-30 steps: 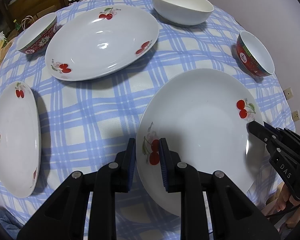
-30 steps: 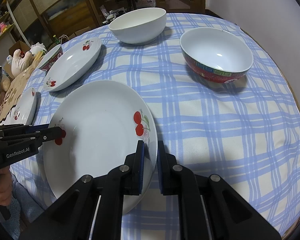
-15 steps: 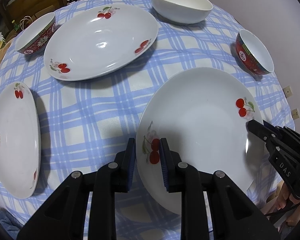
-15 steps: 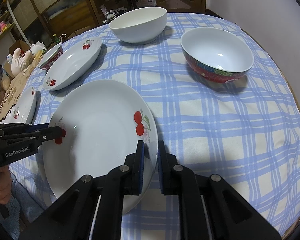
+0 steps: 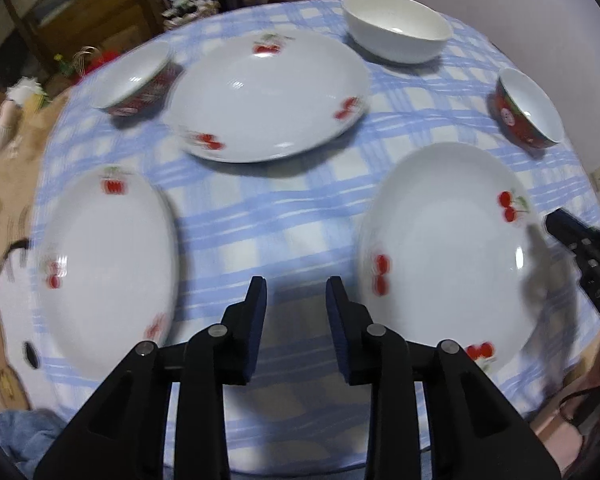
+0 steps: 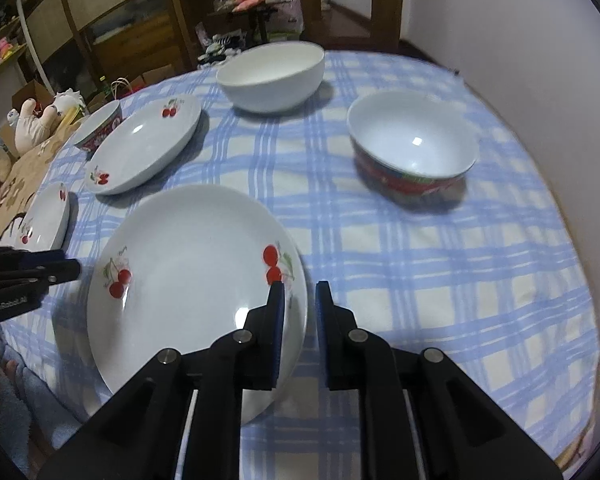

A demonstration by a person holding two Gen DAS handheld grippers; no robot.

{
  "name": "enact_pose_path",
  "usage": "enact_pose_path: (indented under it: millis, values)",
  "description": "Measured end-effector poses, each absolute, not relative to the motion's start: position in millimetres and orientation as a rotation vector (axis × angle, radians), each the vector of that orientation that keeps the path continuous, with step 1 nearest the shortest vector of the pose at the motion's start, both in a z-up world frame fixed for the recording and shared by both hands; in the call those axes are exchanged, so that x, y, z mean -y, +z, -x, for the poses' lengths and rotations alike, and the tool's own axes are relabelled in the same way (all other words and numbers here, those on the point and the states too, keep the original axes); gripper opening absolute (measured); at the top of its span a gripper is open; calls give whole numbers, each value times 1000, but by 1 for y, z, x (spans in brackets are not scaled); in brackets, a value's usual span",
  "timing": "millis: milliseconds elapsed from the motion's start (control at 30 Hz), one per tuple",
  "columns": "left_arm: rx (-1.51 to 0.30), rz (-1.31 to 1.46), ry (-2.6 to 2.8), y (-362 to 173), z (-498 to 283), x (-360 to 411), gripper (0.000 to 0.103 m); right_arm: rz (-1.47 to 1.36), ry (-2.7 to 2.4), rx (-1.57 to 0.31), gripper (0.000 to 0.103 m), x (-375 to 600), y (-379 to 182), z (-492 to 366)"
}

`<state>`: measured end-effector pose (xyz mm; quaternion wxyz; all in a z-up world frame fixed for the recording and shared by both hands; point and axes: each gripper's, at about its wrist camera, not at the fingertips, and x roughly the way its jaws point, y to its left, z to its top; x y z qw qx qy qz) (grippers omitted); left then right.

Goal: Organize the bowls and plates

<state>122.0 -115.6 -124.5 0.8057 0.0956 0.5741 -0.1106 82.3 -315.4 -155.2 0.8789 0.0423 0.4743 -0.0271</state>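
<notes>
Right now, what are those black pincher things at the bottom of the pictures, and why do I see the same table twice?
They are grippers: two-finger tongs that a person holds, one in each hand. Each has a camera looking along its fingers, so you get one picture per hand. The left gripper is open above the blue checked tablecloth and holds nothing. The right gripper has a finger on each side of the rim of the nearest cherry plate; I can't tell if it is squeezing. Also on the table are two other cherry plates, a white bowl and two red bowls.
</notes>
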Motion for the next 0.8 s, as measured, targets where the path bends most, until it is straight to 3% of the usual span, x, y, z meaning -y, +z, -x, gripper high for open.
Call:
enact_pose_path:
  millis: [133, 300, 400, 467, 600, 800]
  values:
    - [-1210, -168, -209, -106, -117, 87, 37, -45, -46, -944, 30, 304, -140, -76]
    - [-1159, -174, -172, -80, -114, 55, 52, -51, -9, -903, 57, 286, -125, -76]
    - [-1118, -151, -120, -63, -116, 31, 74, -75, 11, -859, 76, 270, -115, -78]
    - [-1081, -142, -83, -53, -117, 17, 86, -83, 32, -842, 80, 259, -110, -80]
    - [-1055, -121, -53, -40, -121, -5, 90, -53, 77, -796, 93, 232, -97, -86]
    - [-1066, -101, -21, -31, -134, -37, 91, -45, 139, -763, 94, 195, -83, -104]
